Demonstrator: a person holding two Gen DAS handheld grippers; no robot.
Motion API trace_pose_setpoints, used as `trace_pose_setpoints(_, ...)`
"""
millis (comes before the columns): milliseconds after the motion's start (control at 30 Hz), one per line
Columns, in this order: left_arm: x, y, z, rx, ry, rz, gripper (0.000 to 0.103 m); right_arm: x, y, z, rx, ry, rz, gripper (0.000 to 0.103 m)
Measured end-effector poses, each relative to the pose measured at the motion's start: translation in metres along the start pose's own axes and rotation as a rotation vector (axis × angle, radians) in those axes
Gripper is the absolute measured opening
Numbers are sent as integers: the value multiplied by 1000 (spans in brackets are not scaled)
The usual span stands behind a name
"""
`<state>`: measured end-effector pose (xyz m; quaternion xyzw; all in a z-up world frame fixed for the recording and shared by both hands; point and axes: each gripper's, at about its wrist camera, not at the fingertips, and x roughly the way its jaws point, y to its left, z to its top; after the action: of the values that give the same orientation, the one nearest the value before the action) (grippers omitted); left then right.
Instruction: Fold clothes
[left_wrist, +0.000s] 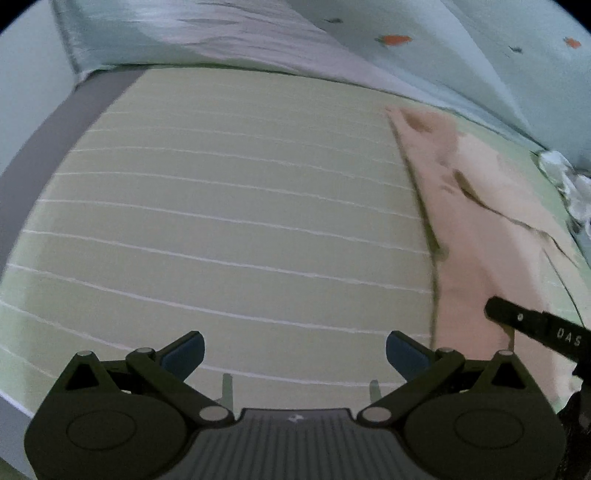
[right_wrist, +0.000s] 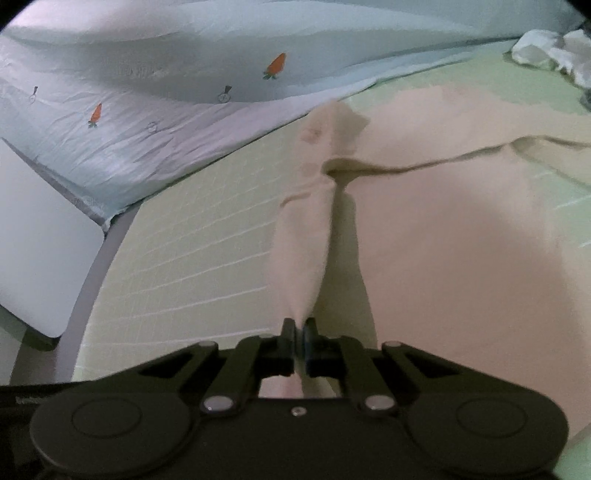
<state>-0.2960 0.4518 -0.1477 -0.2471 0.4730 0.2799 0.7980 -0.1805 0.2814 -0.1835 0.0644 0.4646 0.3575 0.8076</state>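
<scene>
A pale pink garment (right_wrist: 443, 229) lies spread on a light green bed sheet with white grid lines (right_wrist: 192, 258). My right gripper (right_wrist: 299, 332) is shut on the garment's near left edge, and a lifted ridge of cloth runs from its jaws up the picture. In the left wrist view the same pink garment (left_wrist: 476, 229) lies at the right. My left gripper (left_wrist: 295, 350) is open over bare sheet (left_wrist: 229, 229), nothing between its blue pads (left_wrist: 186, 350). The black tip of the right gripper (left_wrist: 535, 326) pokes in over the cloth at the right.
A light blue quilt with small carrot prints (right_wrist: 155, 96) is bunched along the far side of the bed. A crumpled white cloth (right_wrist: 554, 51) lies at the far right. A grey mattress border (left_wrist: 55, 140) and a white surface (right_wrist: 40, 236) mark the left edge.
</scene>
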Motion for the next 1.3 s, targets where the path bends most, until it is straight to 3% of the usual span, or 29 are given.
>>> trace_pose_setpoints(333, 21, -72, -20, 83, 64, -17, 103, -2, -44, 10, -44, 63, -55, 5)
trace_pose_setpoints(500, 36, -86, -37, 100, 134, 0, 103, 14, -50, 2, -100, 122, -98, 6)
trace_pose_setpoints(700, 47, -87, -46, 92, 185, 29, 103, 16, -45, -8, -207, 119, -111, 11)
trace_pose_setpoints(733, 47, -86, -44, 86, 180, 33, 103, 16, -45, -7, -208, 126, -107, 15)
trace_pose_setpoints(800, 45, -85, -37, 73, 159, 42, 103, 12, -49, -3, -190, 130, -104, 34)
trace_pose_setpoints(867, 40, -83, -26, 61, 129, 52, 103, 8, -53, 1, -172, 135, -100, 65)
trace_pose_setpoints(1067, 31, -74, 14, -22, 34, 62, 103, -7, -84, 32, -93, 51, -154, 83)
trace_pose_setpoints(1300, 41, -76, 66, -138, -44, 18, 103, -22, -140, 76, 17, -70, -245, 91)
